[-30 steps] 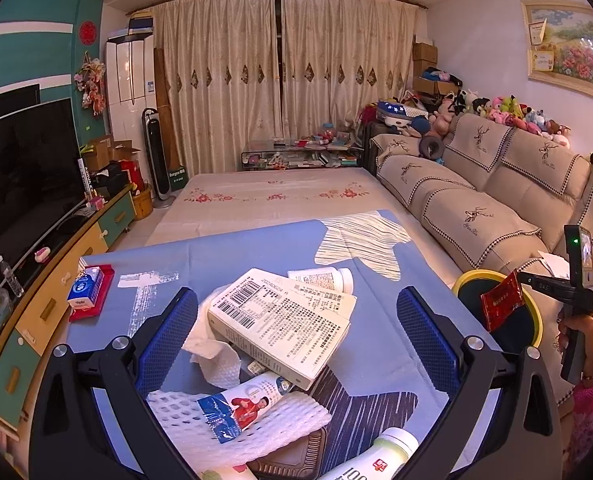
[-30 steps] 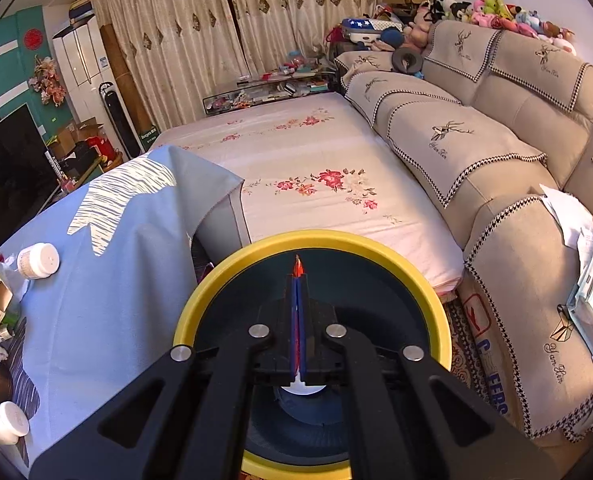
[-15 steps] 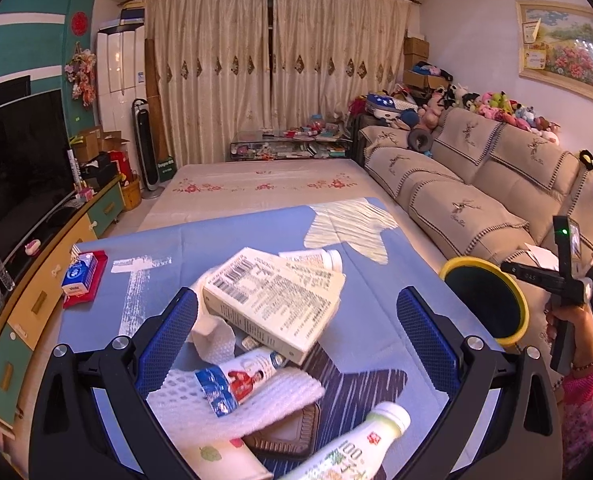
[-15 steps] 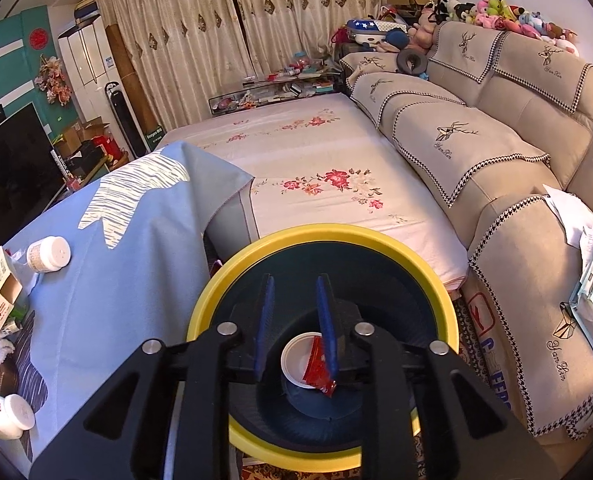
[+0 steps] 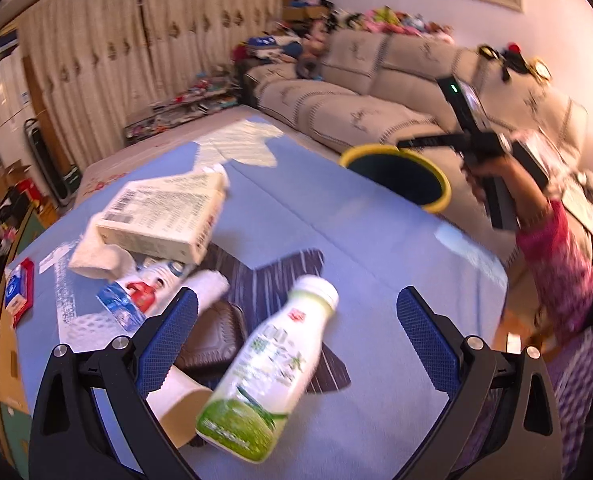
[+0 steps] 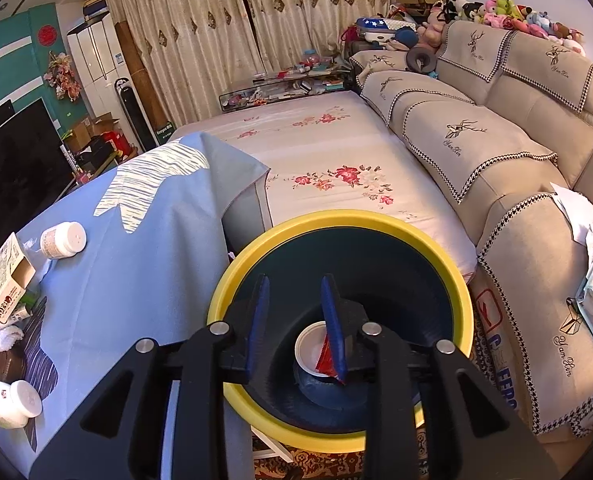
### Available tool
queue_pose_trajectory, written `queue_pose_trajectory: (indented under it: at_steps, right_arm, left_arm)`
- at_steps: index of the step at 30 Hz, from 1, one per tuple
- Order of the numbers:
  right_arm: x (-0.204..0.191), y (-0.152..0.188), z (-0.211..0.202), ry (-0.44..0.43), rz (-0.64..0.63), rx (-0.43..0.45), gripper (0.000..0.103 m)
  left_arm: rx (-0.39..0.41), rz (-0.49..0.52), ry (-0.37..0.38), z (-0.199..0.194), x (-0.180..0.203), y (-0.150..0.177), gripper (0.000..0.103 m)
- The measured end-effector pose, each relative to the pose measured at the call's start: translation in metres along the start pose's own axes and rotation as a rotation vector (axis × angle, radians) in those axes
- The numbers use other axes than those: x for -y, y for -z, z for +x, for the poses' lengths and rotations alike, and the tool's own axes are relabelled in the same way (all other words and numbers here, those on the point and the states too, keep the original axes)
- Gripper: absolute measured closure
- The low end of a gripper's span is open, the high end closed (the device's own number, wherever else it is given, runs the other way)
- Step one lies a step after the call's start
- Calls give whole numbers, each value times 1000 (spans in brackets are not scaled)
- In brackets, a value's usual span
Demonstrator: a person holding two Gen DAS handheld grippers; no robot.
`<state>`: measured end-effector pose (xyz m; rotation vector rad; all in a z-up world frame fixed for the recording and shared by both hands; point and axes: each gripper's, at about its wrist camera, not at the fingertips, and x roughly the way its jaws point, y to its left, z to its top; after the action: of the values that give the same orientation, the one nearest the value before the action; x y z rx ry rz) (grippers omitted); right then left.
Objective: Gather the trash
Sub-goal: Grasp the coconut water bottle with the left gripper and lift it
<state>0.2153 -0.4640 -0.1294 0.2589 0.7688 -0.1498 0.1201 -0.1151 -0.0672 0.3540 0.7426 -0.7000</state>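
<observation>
The yellow-rimmed trash bin (image 6: 338, 436) stands off the edge of the blue-clothed table (image 5: 336, 220), between it and the sofa (image 6: 496, 132); every place below is given relative to this bin.

Done so far, as far as shows: inside the bin, at its bottom, lie a white cup or lid (image 6: 310, 350) and a red wrapper (image 6: 326, 360). The right gripper (image 6: 294, 320) hangs directly above the bin's mouth, its blue pads apart and holding nothing, which reads as released.

Left to do is most of the job. Well away from the bin, on the table, lies a cluster of rubbish: a large printed carton (image 5: 164, 216), a green-and-white drink bottle (image 5: 268, 380) on its side, a dark plastic tray (image 5: 212, 340), white foam netting (image 5: 84, 328), crumpled white tissue (image 5: 96, 256), a red-and-blue printed wrapper (image 5: 132, 296) and a small white jar (image 6: 62, 240), the jar being the piece nearest the bin. At least 7 pieces remain against 2 in the bin.

The left gripper (image 5: 296, 320) hovers over the bottle, far from the bin, spread wide and empty; the view is blurred. A red-and-blue pack (image 5: 18, 292) sits at the table's far side; I cannot tell if it counts as trash.
</observation>
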Motion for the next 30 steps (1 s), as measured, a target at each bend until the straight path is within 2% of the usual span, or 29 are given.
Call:
queue_pose_trajectory:
  at_steps: [7, 11, 18, 24, 28, 29, 30]
  right_arm:
    - [-3, 5, -1, -12, -2, -5, 76]
    - [-2, 6, -1, -15, 1, -8, 76]
    - [0, 7, 2, -20, 6, -13, 75]
    - [-1, 10, 5, -34, 4, -21, 75]
    - [3, 10, 6, -33, 12, -24, 75]
    - [4, 10, 6, -33, 14, -23, 75]
    - [5, 11, 5, -34, 16, -22, 75]
  left_arm:
    - [-100, 28, 14, 20, 1, 16, 6]
    - [-146, 12, 53, 30, -3, 22, 15]
    - [-175, -54, 101, 30, -3, 27, 22]
    - [-268, -141, 46, 53, -4, 32, 22]
    - [-286, -181, -9, 62, -6, 34, 22]
    - [-287, -187, -24, 63, -6, 33, 24]
    - [-288, -190, -35, 65, -5, 33, 31]
